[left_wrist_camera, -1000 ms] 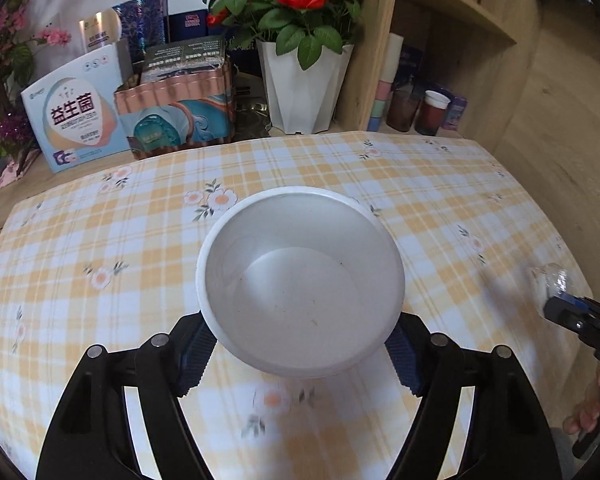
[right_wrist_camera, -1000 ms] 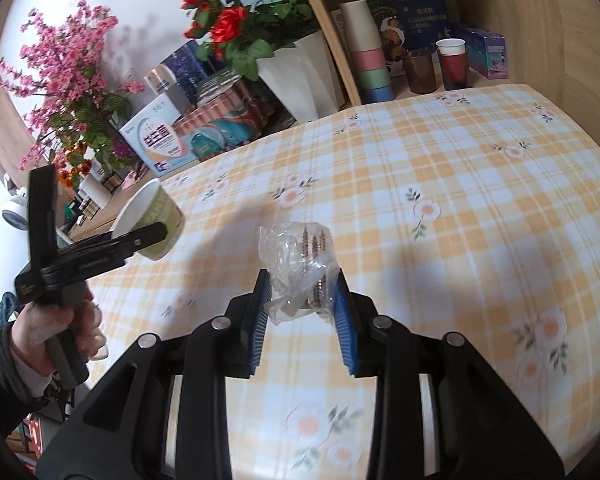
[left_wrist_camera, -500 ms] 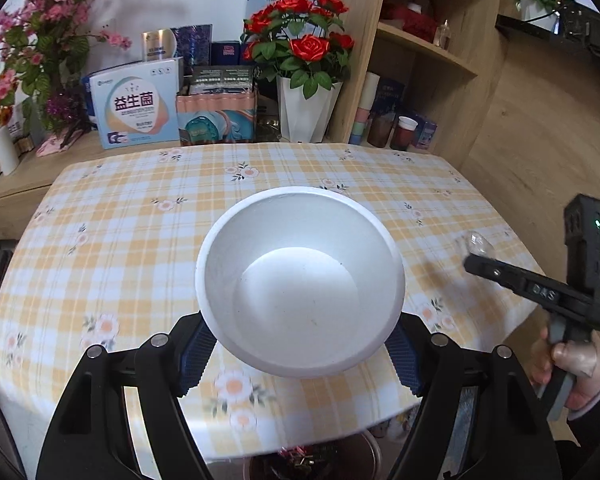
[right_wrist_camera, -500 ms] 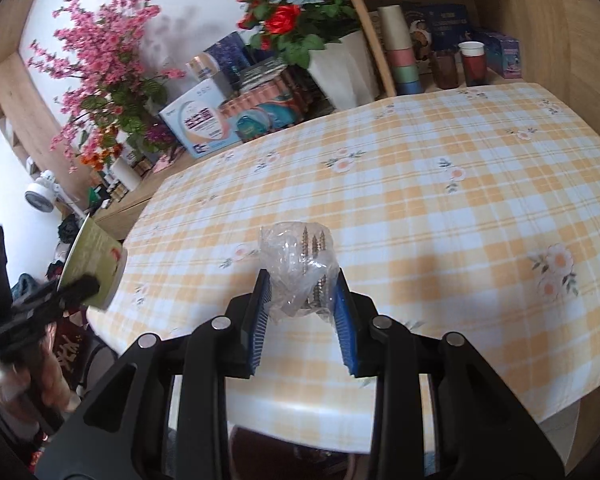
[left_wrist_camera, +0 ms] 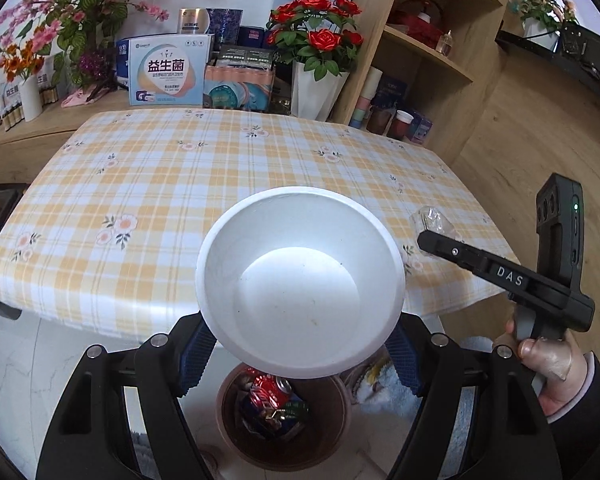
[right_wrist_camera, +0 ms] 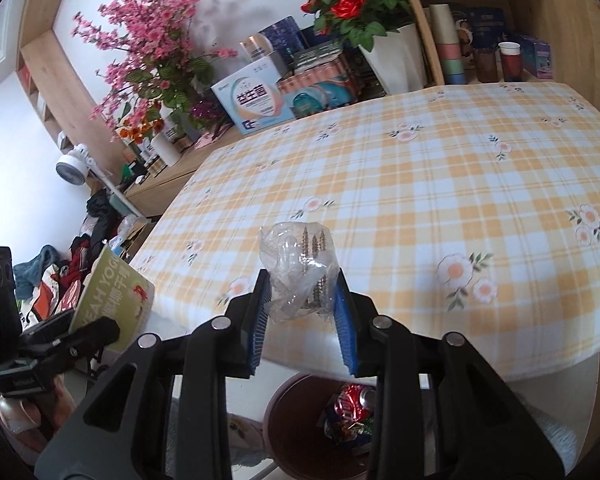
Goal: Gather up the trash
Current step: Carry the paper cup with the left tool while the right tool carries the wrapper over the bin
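Observation:
My left gripper (left_wrist_camera: 300, 344) is shut on a white paper bowl (left_wrist_camera: 300, 280), held above a brown trash bin (left_wrist_camera: 284, 420) that stands on the floor by the table edge. The bowl's green printed outside shows in the right wrist view (right_wrist_camera: 112, 300). My right gripper (right_wrist_camera: 302, 312) is shut on a crumpled clear plastic bag (right_wrist_camera: 298, 268) with screws inside, just above the same bin (right_wrist_camera: 300, 424). The right gripper also shows in the left wrist view (left_wrist_camera: 428, 236) with the bag (left_wrist_camera: 432, 220). A crushed red can (left_wrist_camera: 268, 394) lies in the bin.
A table with a yellow plaid floral cloth (left_wrist_camera: 220, 168) lies ahead. Behind it stand a white vase of red roses (left_wrist_camera: 316, 80), boxes (left_wrist_camera: 166, 70) and wooden shelves (left_wrist_camera: 420, 52) with cups. Clothes are piled on the floor at the left (right_wrist_camera: 68, 268).
Both grippers have pulled back from over the table to beyond its front edge. The trash bin has come into view below them. Both still hold their items.

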Tool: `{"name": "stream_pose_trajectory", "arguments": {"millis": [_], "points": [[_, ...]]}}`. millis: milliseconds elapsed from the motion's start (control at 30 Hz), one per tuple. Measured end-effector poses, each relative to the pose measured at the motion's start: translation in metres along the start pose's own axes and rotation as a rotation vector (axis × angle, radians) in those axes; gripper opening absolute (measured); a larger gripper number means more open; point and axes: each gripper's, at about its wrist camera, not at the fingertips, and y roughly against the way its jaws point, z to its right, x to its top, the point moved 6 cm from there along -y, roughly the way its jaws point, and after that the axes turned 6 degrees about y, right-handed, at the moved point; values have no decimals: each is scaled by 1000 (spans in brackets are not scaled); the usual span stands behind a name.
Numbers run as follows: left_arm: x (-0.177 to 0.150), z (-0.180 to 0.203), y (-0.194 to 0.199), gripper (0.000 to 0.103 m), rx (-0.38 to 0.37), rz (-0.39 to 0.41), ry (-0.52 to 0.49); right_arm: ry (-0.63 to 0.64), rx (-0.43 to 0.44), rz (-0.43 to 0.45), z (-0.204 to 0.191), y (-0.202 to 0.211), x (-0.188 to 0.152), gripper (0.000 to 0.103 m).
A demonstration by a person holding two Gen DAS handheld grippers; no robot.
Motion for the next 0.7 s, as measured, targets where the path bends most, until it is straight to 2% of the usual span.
{"name": "stream_pose_trajectory", "arguments": {"millis": [300, 567, 700], "points": [[-52, 0, 6, 73, 12, -63, -19, 25, 12, 32, -21, 22, -25, 33], [-91, 1, -19, 73, 3, -141, -9, 19, -6, 6, -10, 28, -50, 33], [-98, 6, -28, 74, -2, -160, -25, 10, -16, 8, -3, 29, -53, 33]]}}
